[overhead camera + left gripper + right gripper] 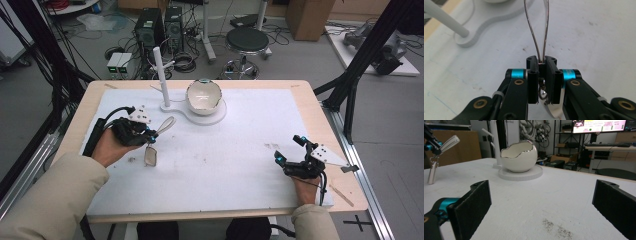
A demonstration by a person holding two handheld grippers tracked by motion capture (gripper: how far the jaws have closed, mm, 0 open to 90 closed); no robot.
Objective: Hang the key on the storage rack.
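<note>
The left gripper (150, 134) clamps a metal loop (539, 30) with a pendant (150, 156) hanging below it, short of the stand (161, 75). Hanging it there probably remains. The right gripper (290, 152) rests with its jaws spread and empty.

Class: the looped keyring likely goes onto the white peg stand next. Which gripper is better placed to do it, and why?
Probably the left gripper: it is shut on the keyring, near the peg stand. The right gripper is open, far across the table.
</note>
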